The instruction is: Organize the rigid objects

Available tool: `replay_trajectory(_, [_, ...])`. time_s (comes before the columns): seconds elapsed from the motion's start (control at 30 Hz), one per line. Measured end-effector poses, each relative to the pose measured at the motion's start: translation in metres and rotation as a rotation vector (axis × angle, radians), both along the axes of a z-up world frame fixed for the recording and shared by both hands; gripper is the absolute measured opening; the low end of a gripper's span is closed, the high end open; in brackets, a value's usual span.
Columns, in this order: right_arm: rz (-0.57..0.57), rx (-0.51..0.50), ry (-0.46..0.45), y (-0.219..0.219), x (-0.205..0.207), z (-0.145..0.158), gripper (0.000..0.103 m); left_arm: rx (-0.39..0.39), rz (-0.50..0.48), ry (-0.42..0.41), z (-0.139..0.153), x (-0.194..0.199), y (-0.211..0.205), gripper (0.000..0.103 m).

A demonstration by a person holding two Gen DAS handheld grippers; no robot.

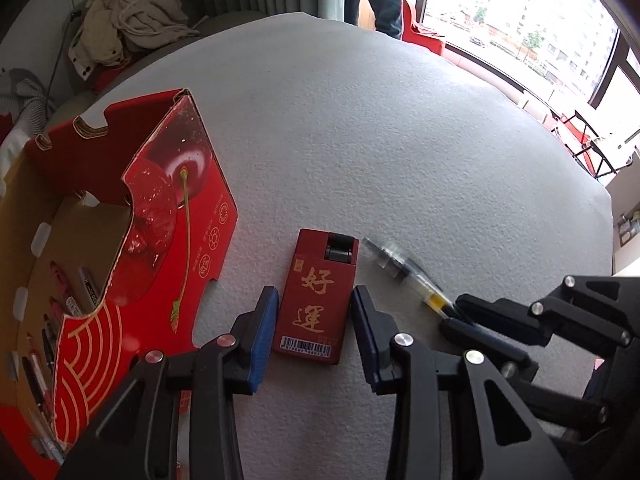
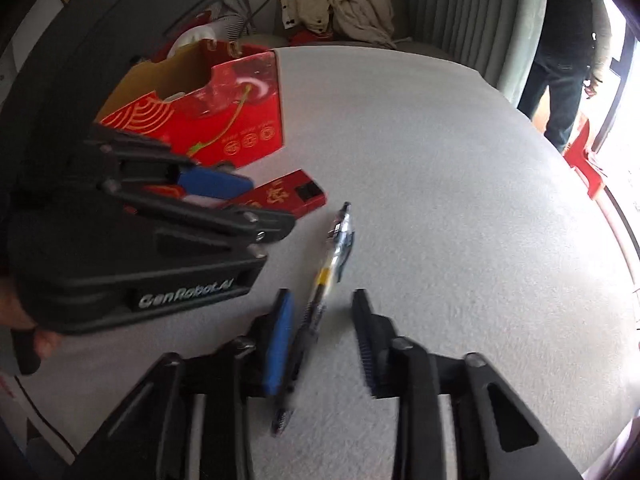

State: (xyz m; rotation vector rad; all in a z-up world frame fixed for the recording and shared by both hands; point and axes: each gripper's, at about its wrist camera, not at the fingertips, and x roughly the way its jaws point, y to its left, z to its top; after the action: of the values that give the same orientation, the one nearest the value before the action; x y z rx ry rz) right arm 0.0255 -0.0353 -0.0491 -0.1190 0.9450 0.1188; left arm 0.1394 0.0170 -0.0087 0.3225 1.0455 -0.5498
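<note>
Grasp step: left hand-held gripper [image 1: 314,320] open astride red packet [image 1: 316,300]; right hand-held gripper [image 2: 322,336] open around pen [image 2: 320,284]. Close next, transfer to box [image 1: 168,216].

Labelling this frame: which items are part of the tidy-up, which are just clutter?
Job:
red packet, between the open left hand-held gripper
pen, between the open right hand-held gripper
cherry box with pens inside

Lying about:
heap of clothes
bystander
red stool

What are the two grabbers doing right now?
Left gripper open, fingers either side of the red pack. Right gripper open around the pen. Both flat on the table. Red box close left.
</note>
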Motion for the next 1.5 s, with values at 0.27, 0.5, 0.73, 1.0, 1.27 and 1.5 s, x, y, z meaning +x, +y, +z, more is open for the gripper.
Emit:
replay_trajectory(0.27, [0.003, 0.048, -0.010, -0.031, -0.002, 0.012, 0.010, -0.040, 0.055, -0.010, 0.001, -0.017, 0.005, 0.039])
replay_trajectory(0.5, [0.018, 0.077, -0.054, -0.030, -0.002, 0.034, 0.010, -0.067, 0.083, -0.023, 0.011, -0.036, 0.016, 0.038])
replay_trajectory(0.73, [0.041, 0.103, -0.093, -0.023, -0.011, 0.048, 0.010, -0.102, 0.105, -0.076, 0.039, -0.058, 0.024, 0.038])
replay_trajectory(1.0, [0.060, 0.101, -0.138, -0.015, -0.019, 0.066, 0.010, -0.158, 0.163, -0.126, 0.072, -0.078, 0.043, 0.038])
replay_trajectory(1.27, [0.105, 0.092, -0.213, 0.000, -0.027, 0.096, 0.010, -0.194, 0.231, -0.207, 0.113, -0.097, 0.069, 0.038])
replay_trajectory(1.5, [0.165, 0.087, -0.262, 0.026, -0.024, 0.116, 0.010, -0.188, 0.325, -0.268, 0.137, -0.100, 0.100, 0.038])
